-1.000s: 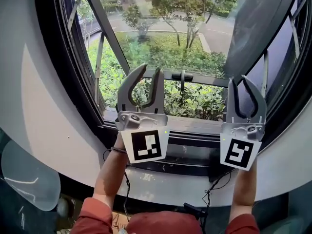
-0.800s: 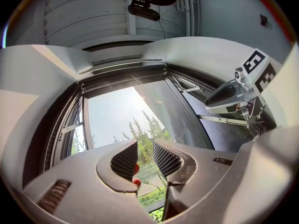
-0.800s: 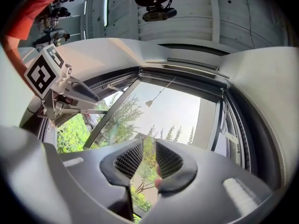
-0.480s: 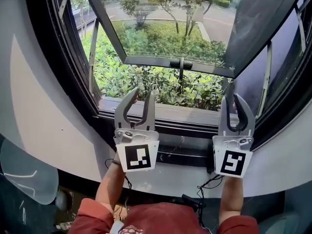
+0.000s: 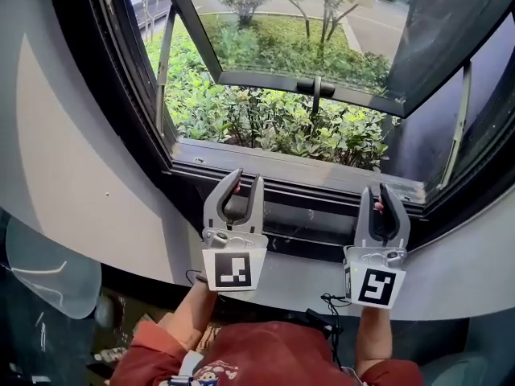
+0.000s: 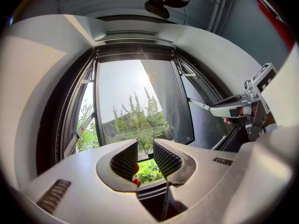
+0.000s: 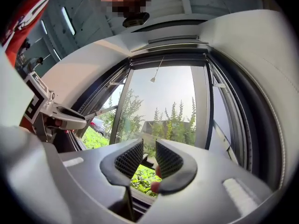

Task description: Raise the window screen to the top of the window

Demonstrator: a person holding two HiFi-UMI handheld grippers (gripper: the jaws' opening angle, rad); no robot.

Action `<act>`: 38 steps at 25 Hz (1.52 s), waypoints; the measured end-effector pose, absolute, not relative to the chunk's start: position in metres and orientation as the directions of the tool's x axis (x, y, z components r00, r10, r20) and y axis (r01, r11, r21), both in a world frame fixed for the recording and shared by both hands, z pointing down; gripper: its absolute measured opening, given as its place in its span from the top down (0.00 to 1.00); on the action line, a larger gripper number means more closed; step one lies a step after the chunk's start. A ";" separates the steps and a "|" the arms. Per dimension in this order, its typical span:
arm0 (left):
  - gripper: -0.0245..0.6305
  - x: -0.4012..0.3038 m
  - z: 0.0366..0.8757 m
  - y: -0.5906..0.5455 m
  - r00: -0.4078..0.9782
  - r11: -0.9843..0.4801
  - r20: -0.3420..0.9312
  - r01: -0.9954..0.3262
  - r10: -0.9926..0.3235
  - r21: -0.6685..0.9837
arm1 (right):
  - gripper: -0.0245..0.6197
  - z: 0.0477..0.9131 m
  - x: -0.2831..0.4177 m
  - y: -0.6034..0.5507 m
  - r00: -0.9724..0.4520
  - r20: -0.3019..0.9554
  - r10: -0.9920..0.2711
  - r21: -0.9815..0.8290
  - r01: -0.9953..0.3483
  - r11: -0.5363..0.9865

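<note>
Noted left gripper [image 5: 246, 182] and right gripper [image 5: 376, 193] low before the sill [image 5: 273, 161], jaws of both apart, nothing between them. Found no mesh across the opening; judged the window screen stowed in the dark bottom rail [image 5: 314, 215], just beyond the fingertips. Step judged: approach to grasp. Next: close both evenly on the rail, lift level.

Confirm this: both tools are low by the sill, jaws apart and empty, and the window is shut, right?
No: the window is swung open outward, as the head view shows. The left tool and right tool are low by the sill, jaws apart and empty.
</note>
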State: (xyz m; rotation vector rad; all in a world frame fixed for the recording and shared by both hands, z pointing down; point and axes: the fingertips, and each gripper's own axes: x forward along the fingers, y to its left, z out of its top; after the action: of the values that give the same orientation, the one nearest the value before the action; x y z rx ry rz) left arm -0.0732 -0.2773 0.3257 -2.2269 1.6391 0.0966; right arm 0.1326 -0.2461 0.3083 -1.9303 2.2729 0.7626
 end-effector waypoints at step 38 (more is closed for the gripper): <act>0.95 -0.076 0.394 -0.250 0.355 -0.311 -0.175 -0.920 -0.918 -0.239 | 0.95 0.396 0.120 -0.226 -0.207 -0.220 -0.953 0.240 -0.959 0.153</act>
State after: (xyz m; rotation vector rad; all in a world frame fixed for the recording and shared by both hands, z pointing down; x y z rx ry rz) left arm -0.0756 -0.2498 0.3936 -2.3265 1.6314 0.0086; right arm 0.1204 -0.2263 0.3961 -1.9676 2.3733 0.5155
